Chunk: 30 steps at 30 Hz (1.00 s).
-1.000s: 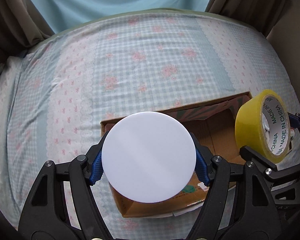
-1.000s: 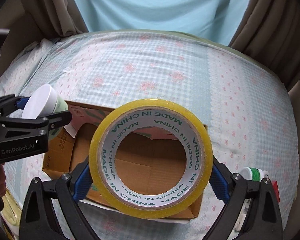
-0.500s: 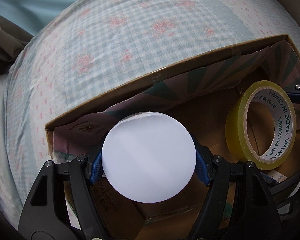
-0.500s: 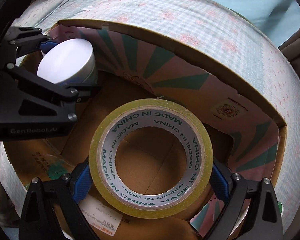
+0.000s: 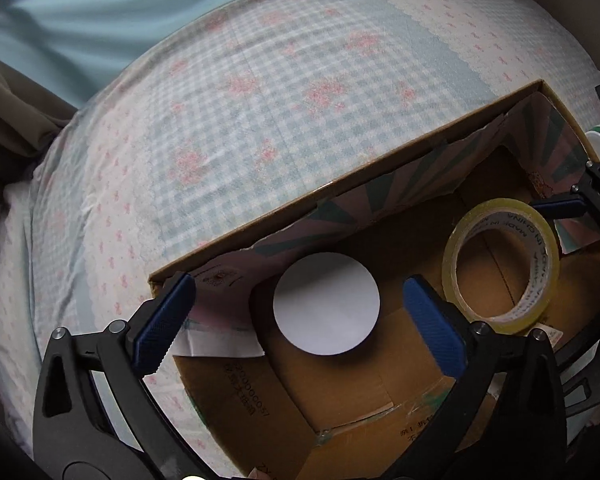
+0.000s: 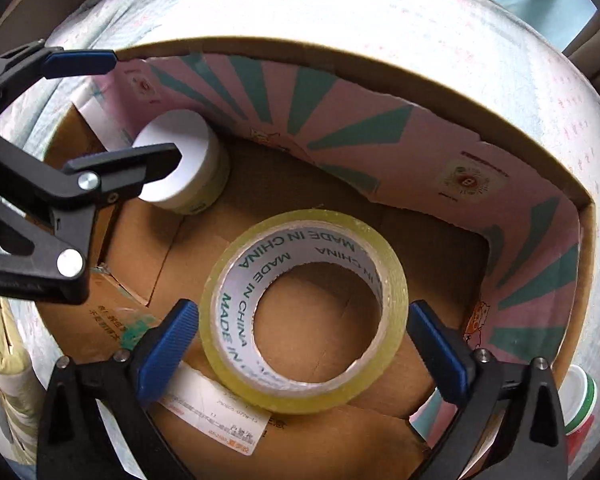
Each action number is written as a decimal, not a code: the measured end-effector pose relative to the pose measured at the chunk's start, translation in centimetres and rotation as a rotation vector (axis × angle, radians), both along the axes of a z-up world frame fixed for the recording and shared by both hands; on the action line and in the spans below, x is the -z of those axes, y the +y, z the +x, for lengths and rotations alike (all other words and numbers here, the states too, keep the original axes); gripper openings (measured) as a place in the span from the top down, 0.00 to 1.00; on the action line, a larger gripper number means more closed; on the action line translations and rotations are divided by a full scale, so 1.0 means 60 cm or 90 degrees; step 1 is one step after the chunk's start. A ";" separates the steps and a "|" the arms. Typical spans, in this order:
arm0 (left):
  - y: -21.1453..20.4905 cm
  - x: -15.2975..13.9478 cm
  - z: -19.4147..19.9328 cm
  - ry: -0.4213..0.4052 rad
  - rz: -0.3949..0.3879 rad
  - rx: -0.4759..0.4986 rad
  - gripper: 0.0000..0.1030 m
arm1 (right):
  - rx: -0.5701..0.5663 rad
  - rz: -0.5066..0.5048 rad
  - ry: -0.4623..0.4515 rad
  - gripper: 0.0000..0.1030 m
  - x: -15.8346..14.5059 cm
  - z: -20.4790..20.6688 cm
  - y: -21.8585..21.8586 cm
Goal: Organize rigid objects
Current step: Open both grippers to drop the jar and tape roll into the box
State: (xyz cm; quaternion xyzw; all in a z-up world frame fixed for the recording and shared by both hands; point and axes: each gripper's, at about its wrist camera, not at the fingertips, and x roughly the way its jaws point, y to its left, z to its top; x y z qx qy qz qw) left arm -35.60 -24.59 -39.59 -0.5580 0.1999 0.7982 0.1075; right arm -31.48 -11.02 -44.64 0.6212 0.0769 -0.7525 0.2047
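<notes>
A white-lidded round jar (image 5: 326,303) stands on the floor of the open cardboard box (image 5: 340,188), near its far left corner; it also shows in the right wrist view (image 6: 180,168). My left gripper (image 5: 300,320) is open above it, fingers wide of the jar. A yellow tape roll (image 6: 304,320) lies flat on the box floor (image 6: 432,240); it also shows in the left wrist view (image 5: 500,264). My right gripper (image 6: 304,344) is open, its blue pads (image 6: 168,348) just beside the roll.
The box sits on a checked floral bedsheet (image 5: 260,100). A small green-and-white capped container (image 6: 580,400) lies outside the box at its right; it also shows in the left wrist view (image 5: 599,142). A white label (image 6: 216,412) is stuck on the box floor.
Both grippers lowered into the box and opened. The jar and the tape roll were let go and now rest on the box floor.
</notes>
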 end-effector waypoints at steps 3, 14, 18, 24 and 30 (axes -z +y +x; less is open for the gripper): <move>-0.011 -0.004 0.006 -0.015 0.010 -0.008 0.00 | -0.010 0.027 0.021 0.00 -0.017 0.008 0.002; -0.042 -0.051 0.050 0.001 0.033 -0.062 0.00 | -0.018 0.075 0.050 0.00 -0.074 0.029 0.010; -0.047 -0.086 0.064 0.015 0.040 -0.075 0.00 | -0.035 0.083 0.066 0.00 -0.111 0.038 0.007; -0.060 -0.156 0.102 0.035 0.049 -0.104 0.00 | -0.034 0.076 0.084 0.00 -0.197 0.071 -0.013; -0.082 -0.236 0.169 0.052 0.070 -0.151 0.00 | 0.025 0.051 0.123 0.00 -0.306 0.116 0.000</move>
